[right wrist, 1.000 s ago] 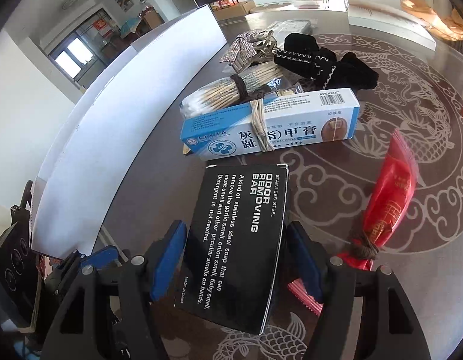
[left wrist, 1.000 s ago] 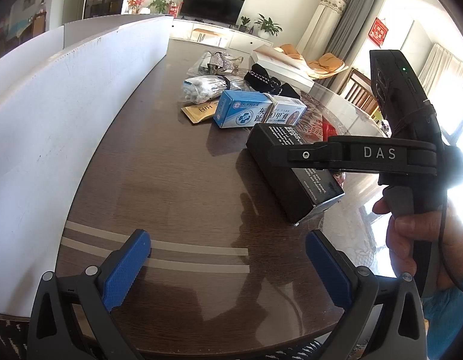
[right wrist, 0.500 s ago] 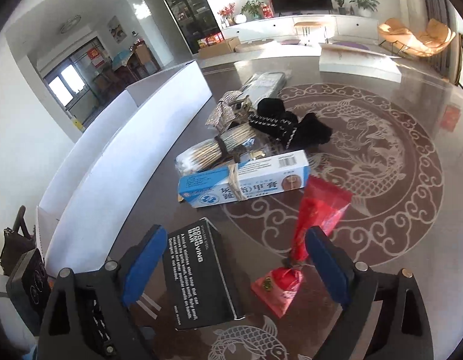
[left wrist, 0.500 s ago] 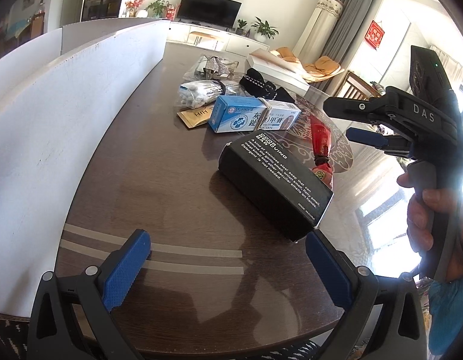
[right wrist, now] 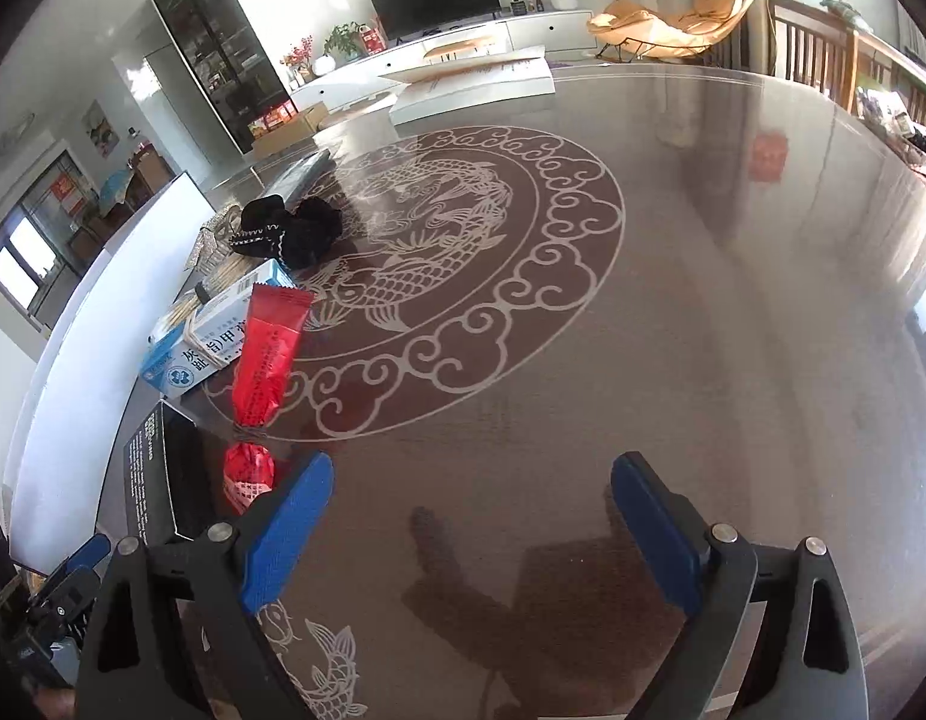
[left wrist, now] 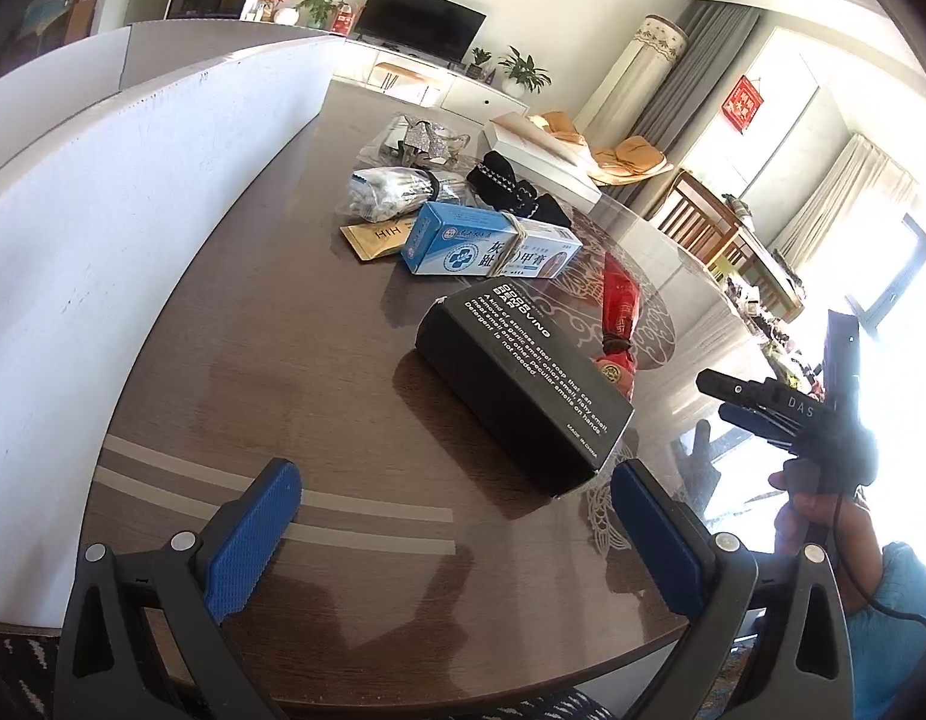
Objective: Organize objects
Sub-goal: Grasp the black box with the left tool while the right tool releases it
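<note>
A black box (left wrist: pixel 523 390) printed "Odor Removing Bar" lies flat on the dark table (left wrist: pixel 252 360), just ahead of my left gripper (left wrist: pixel 456 528), which is open and empty. Behind it lie a red packet (left wrist: pixel 619 312), a blue-and-white carton (left wrist: pixel 487 246) bound with a rubber band, a bundle of cotton swabs (left wrist: pixel 390 192) and a black cloth (left wrist: pixel 511 192). My right gripper (right wrist: pixel 472 510) is open over bare table, with the red packet (right wrist: pixel 264 360) and the black box (right wrist: pixel 162 474) to its left. In the left wrist view the right gripper (left wrist: pixel 763 408) is off to the right.
A white board (left wrist: pixel 102 240) stands upright along the table's left side. A white flat box (right wrist: pixel 475 84) lies at the far end. The carp pattern (right wrist: pixel 450 252) marks the table's middle. A hand (left wrist: pixel 823 510) holds the right gripper's grip.
The right gripper let go of the black box, opened wide and swung away to the right. The box stays on the table. The left gripper has kept its place.
</note>
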`<control>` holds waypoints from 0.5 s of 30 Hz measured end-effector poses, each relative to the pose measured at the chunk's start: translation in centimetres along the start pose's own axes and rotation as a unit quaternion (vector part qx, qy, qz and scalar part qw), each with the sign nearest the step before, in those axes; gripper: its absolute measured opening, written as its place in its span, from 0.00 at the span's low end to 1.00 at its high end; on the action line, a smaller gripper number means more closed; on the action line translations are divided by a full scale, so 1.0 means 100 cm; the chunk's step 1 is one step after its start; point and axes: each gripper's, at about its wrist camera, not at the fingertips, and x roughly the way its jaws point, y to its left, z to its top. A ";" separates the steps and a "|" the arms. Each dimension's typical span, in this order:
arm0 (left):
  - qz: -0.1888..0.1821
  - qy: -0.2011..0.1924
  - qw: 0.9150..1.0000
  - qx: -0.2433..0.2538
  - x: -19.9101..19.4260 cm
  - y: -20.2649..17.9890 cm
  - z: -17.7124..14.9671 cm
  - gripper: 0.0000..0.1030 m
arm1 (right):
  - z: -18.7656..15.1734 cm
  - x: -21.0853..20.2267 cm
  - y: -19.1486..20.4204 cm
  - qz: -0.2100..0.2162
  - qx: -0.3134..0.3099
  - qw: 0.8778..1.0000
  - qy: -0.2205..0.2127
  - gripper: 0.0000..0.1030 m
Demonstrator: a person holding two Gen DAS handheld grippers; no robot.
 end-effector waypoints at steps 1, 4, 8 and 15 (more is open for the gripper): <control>-0.005 0.002 1.000 -0.007 0.001 -0.001 0.001 1.00 | -0.003 -0.001 -0.004 0.000 0.004 1.000 0.000 0.92; -0.023 0.012 0.999 -0.031 0.005 -0.007 0.008 1.00 | -0.006 -0.004 -0.011 0.003 0.005 1.000 -0.005 0.92; -0.004 0.003 0.999 -0.052 0.015 -0.023 0.027 1.00 | -0.007 -0.009 -0.007 0.008 -0.005 1.000 -0.008 0.92; 0.159 0.026 0.986 -0.049 0.073 -0.052 0.055 1.00 | -0.010 -0.015 0.018 0.024 -0.042 0.999 -0.019 0.92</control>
